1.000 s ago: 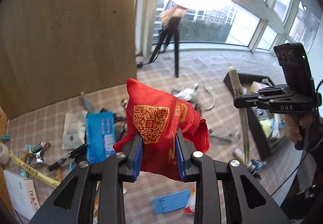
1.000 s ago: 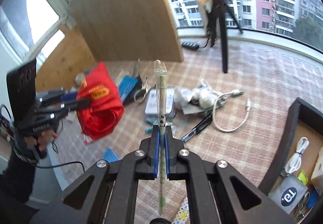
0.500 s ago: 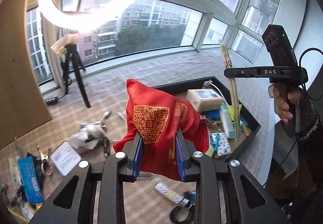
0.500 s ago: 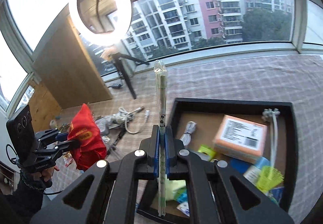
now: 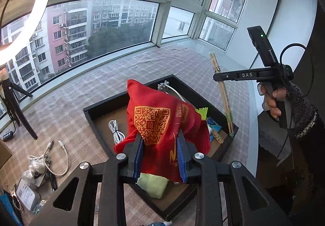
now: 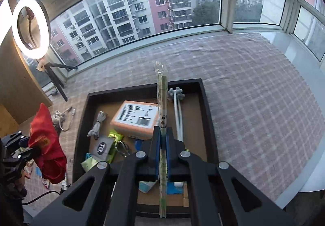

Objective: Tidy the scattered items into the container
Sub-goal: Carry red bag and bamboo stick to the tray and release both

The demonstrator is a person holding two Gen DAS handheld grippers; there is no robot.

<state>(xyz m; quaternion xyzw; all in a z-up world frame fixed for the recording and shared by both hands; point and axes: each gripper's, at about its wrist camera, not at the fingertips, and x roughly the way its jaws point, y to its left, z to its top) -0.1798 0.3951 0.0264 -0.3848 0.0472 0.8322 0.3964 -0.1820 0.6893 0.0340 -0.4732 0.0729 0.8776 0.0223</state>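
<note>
A surface covered in a pale pink checked cloth (image 6: 254,83) runs along a curved window. On it sits a shallow rectangular black tray with a brown floor (image 6: 206,104), the container for the tidying. It already holds an orange-edged box with a white label (image 6: 136,118), a white massage roller with a knobbed head (image 6: 177,102), coiled white cables and small packets.

The left tool (image 5: 160,154) pinches a crumpled red cloth bag printed with a gold square code (image 5: 156,122), blue pads pressed into the fabric. From its own camera the bag hangs above the tray's near half; the right camera shows it off the tray's left edge, so how far over the tray it is cannot be told.

The right tool (image 6: 162,144) is pressed together on a long thin pair of chopsticks in a clear wrapper (image 6: 162,91), held upright over the tray's middle.

Left of the tray, loose white cables (image 5: 50,156) and other small items lie on the cloth.

Risks, as a judgement: released too early, the limp bag could drape over the tray wall or slide off outside. The chopsticks, let go upright, could tip and lean on the rim or fall out. The bag could also bury smaller things and leave little room.
</note>
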